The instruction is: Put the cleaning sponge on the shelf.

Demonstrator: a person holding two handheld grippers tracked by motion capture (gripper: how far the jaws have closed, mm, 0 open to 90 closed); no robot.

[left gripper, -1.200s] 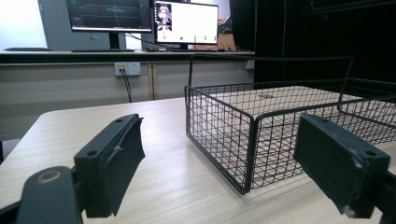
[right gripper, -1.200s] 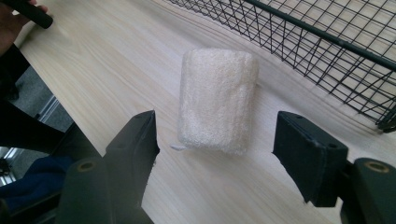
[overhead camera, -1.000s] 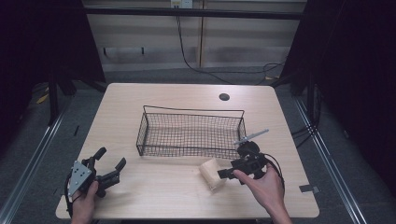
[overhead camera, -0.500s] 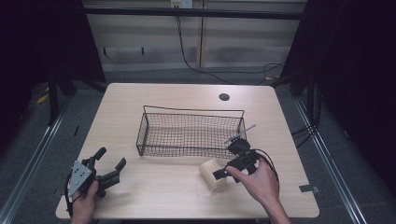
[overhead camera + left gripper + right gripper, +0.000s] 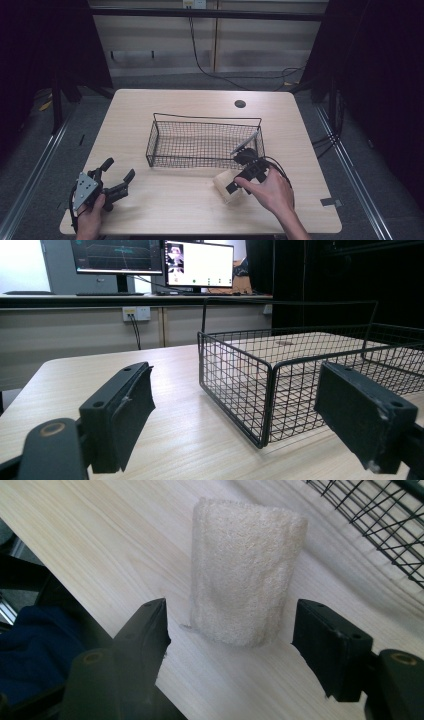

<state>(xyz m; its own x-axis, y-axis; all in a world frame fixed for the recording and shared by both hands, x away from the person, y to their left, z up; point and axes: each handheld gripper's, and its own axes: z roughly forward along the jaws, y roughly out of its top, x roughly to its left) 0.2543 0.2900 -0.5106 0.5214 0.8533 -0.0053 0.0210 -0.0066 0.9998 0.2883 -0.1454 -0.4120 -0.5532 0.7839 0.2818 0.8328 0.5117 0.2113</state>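
R gripper (image 5: 230, 630) jaws apart, straddling sponge (image 5: 242, 570) on table near basket (image 5: 200, 142). Center sponge btwn pads, then close gently; soft, will squash. L gripper (image 5: 116, 176) released, idle.

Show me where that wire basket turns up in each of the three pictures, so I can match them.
High view: the wire basket sits mid-table, beyond both hands.
Left gripper view: it stands right of centre, just past the open jaws.
Right gripper view: one corner of its mesh shows at top right, beyond the pale sponge roll.
Shared landmark: the light wooden table.
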